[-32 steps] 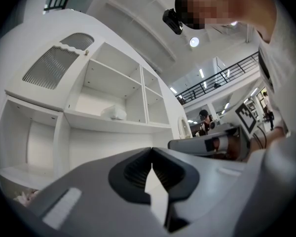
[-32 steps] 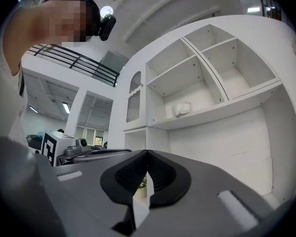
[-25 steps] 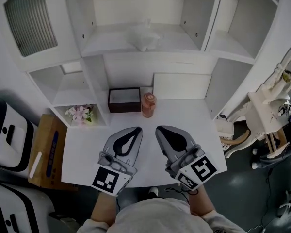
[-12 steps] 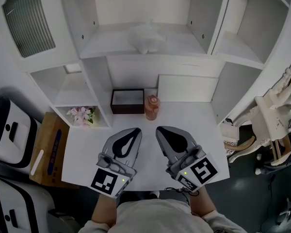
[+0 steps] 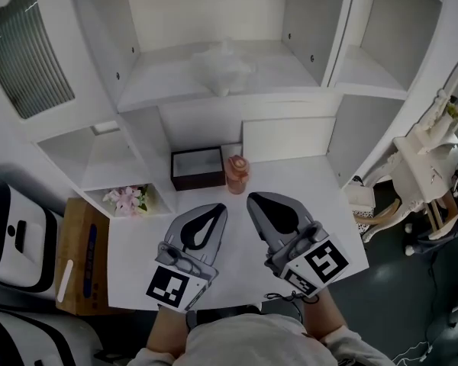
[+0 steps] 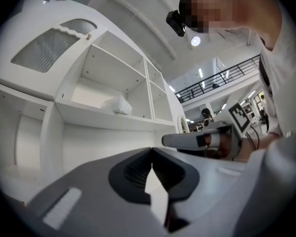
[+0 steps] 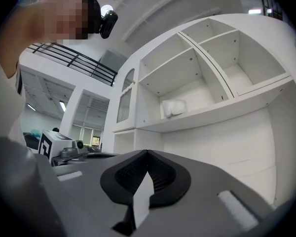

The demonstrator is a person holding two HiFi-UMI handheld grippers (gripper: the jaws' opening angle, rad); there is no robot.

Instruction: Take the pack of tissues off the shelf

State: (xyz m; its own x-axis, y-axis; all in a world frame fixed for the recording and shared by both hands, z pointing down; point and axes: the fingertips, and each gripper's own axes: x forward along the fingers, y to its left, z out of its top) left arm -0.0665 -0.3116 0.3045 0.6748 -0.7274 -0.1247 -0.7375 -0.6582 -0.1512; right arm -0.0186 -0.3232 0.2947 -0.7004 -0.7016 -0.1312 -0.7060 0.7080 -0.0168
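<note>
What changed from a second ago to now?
The left gripper and the right gripper edged slightly forward toward the shelf. Nothing was grabbed or let go. Both stay shut and empty, and the pack of tissues still lies on the shelf.

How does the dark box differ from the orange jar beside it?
The dark brown rectangular box is low and wide, with a pale inside; the small orange translucent jar is round, narrower and orange throughout. Both stand on the white desk.
</note>
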